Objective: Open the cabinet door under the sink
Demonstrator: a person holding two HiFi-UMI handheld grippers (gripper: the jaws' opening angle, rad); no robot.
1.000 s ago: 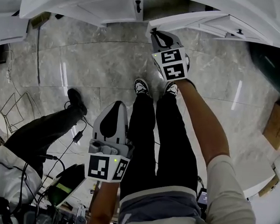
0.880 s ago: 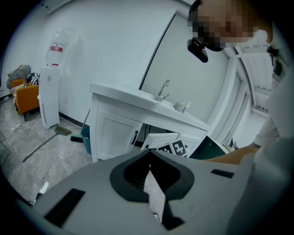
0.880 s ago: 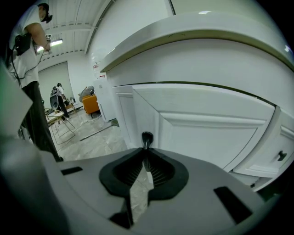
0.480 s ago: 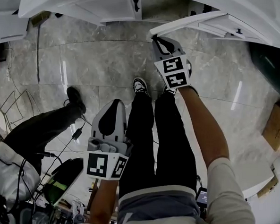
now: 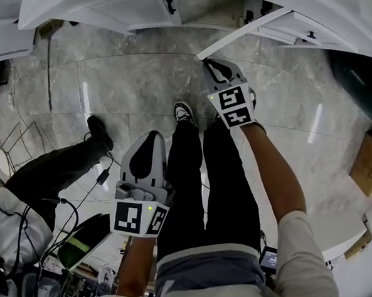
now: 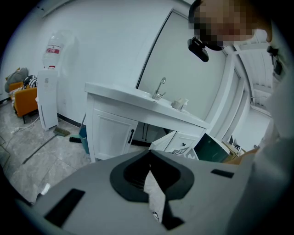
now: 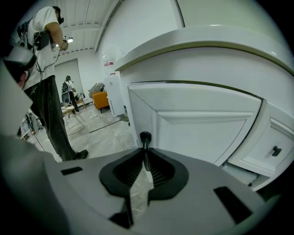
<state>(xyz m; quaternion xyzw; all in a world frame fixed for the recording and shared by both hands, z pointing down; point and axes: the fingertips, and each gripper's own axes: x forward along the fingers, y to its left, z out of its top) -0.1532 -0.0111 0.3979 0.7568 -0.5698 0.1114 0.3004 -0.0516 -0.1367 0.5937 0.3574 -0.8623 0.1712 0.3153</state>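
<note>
The white sink cabinet runs along the top of the head view. Its right door (image 5: 259, 27) stands swung out toward me; the left door (image 5: 135, 8) with its black handle (image 5: 171, 6) is closed. My right gripper (image 5: 207, 62) is shut on the open door's black handle (image 7: 145, 138) at the door's (image 7: 202, 121) free edge. Down by my left leg, my left gripper (image 5: 150, 138) is shut with nothing in it. In the left gripper view, past the gripper (image 6: 148, 155), I see the faucet (image 6: 159, 88), the closed door (image 6: 111, 137) and the swung-out door (image 6: 163, 140).
Another person's leg and shoe (image 5: 79, 151) are on the marble floor at the left, with cables and gear. A cardboard box (image 5: 368, 163) sits at the right. A small drawer with a knob (image 7: 275, 151) lies beside the open door. A water dispenser (image 6: 48, 92) stands farther left.
My right gripper has drawn back toward me with the handle, and the right door has swung farther open. The left gripper has barely moved.
</note>
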